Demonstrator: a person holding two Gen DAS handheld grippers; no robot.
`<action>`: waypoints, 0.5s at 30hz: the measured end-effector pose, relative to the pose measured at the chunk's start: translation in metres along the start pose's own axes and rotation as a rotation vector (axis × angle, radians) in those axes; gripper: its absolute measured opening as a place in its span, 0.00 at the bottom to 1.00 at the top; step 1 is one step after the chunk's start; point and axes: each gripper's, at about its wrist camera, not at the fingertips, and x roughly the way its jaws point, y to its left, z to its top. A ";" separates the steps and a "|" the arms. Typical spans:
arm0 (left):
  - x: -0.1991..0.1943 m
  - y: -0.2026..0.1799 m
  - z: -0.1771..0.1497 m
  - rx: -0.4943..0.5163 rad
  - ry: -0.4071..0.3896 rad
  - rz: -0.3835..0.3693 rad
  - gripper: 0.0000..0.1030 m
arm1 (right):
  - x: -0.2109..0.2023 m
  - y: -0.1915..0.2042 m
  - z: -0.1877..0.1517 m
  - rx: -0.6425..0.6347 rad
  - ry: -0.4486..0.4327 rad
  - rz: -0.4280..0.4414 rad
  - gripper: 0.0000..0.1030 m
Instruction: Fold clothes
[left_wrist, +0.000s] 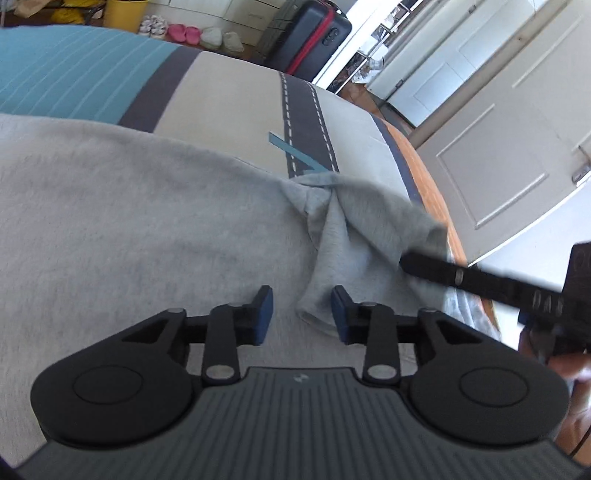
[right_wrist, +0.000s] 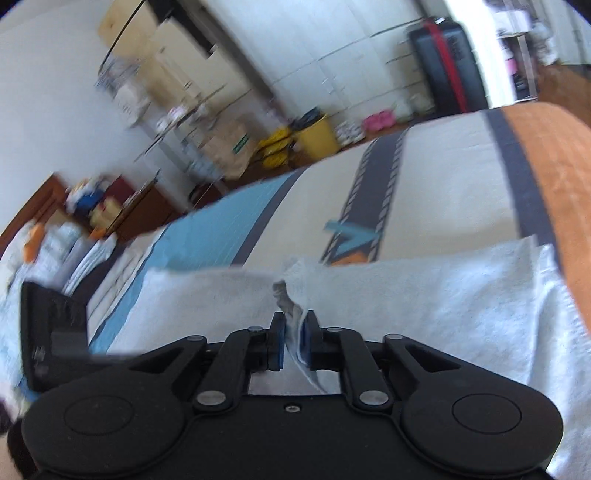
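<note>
Your left gripper (left_wrist: 302, 314) hovers low over the grey garment (left_wrist: 129, 221), its blue pads set wide, with a bunched cuff-like end of the cloth (left_wrist: 317, 302) lying between them, not clamped. The garment is spread across the bed (left_wrist: 229, 92). To the right, your right gripper (right_wrist: 293, 341) is pinched narrow on a gathered edge of the same garment, lifting it into a ridge. By my reading a fold is under way: next, the left should close on the loose end so both carry it over evenly. The bedcover is striped teal, beige and orange; beyond stand a dark suitcase (left_wrist: 310, 37), a yellow bin (right_wrist: 317, 134) and white panelled doors (left_wrist: 498, 147).
</note>
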 end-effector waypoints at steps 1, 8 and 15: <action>-0.004 0.001 0.001 -0.015 -0.016 0.011 0.44 | 0.005 -0.001 -0.001 0.019 0.070 0.028 0.33; 0.000 -0.015 0.013 0.043 -0.047 0.123 0.56 | -0.046 -0.046 -0.004 0.340 -0.060 0.030 0.39; 0.035 -0.016 0.030 -0.047 0.043 0.031 0.64 | -0.094 -0.073 -0.021 0.471 -0.190 -0.176 0.57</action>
